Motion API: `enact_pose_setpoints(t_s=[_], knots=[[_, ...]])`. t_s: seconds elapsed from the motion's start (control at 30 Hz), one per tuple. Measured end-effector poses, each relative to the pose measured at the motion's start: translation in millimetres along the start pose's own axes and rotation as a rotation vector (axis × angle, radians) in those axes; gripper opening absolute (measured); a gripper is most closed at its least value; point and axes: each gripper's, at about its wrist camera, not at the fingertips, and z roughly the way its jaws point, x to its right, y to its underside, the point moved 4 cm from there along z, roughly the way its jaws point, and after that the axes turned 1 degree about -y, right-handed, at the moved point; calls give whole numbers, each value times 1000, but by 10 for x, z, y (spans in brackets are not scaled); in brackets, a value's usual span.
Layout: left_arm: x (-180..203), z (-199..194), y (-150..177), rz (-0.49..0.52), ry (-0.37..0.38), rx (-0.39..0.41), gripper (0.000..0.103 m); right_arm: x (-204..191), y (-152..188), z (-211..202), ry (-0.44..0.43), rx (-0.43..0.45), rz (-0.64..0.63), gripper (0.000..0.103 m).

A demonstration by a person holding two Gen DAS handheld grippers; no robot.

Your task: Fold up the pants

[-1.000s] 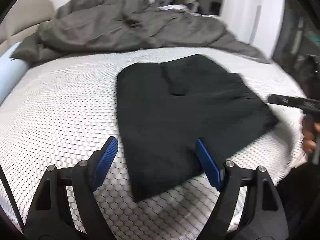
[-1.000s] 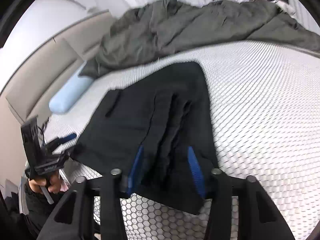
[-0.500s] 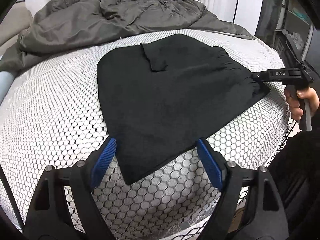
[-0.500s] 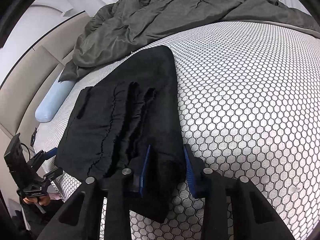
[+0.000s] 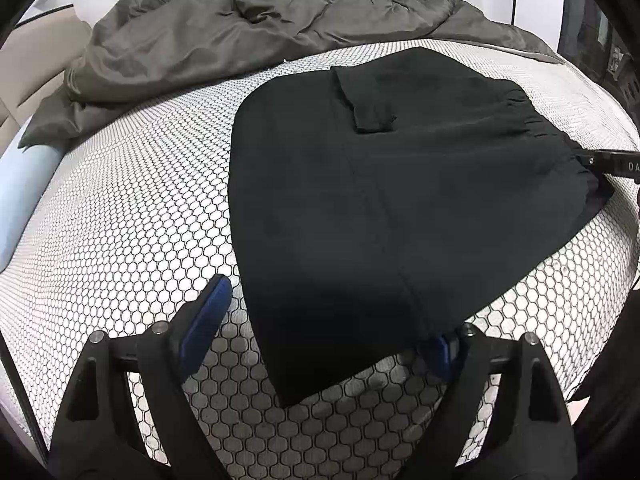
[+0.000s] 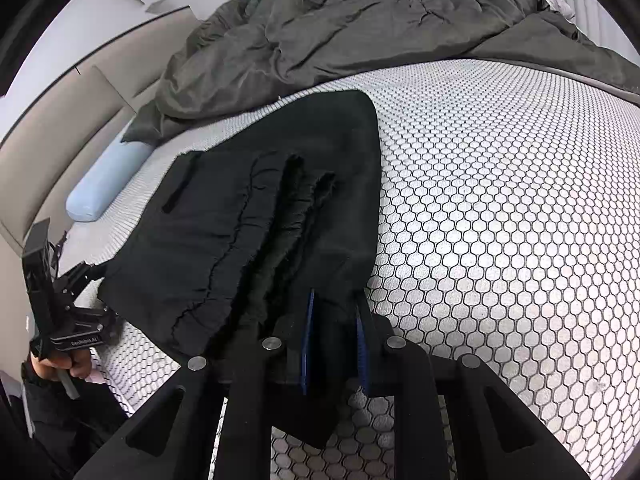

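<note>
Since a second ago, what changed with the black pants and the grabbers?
The right hand-held gripper narrowed from wide open until it shut on the waistband corner of the black pants. The left hand-held gripper slid forward, still open, so the hem corner now lies between its fingers, one finger partly under the cloth. The pants stayed flat on the mattress, and the grey duvet stayed bunched behind.

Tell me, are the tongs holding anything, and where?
The right tongs pinch the black pants at the gathered waistband corner. The left tongs are open around the hem corner, holding nothing.
</note>
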Motion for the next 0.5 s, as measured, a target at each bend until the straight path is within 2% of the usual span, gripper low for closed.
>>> enact_pose_setpoints(t_s=[0.07,0.2,0.27,0.3,0.33,0.4,0.47,0.5], knots=[[9,-74,32,-4,3,13,84,-29,-32,19,5,1,3,18],[-89,-398,163,-64,66,104,84,-61,-76,-116,6,52,13,33],[-156,-516,195,-106,93,142,86,-123,-79,-235,7,93,-10,48],[-200,-575,212,-135,96,166,87,-159,-76,-296,-1,116,-24,61],[-245,-624,221,-169,95,188,88,-212,-65,-348,-8,139,-36,75],[-284,-712,262,-230,66,217,95,-356,-8,-436,-5,186,-74,90],[-275,-807,299,-261,20,256,101,-466,69,-516,14,227,-102,93],[-274,-837,293,-264,7,273,102,-523,113,-561,9,251,-119,98]])
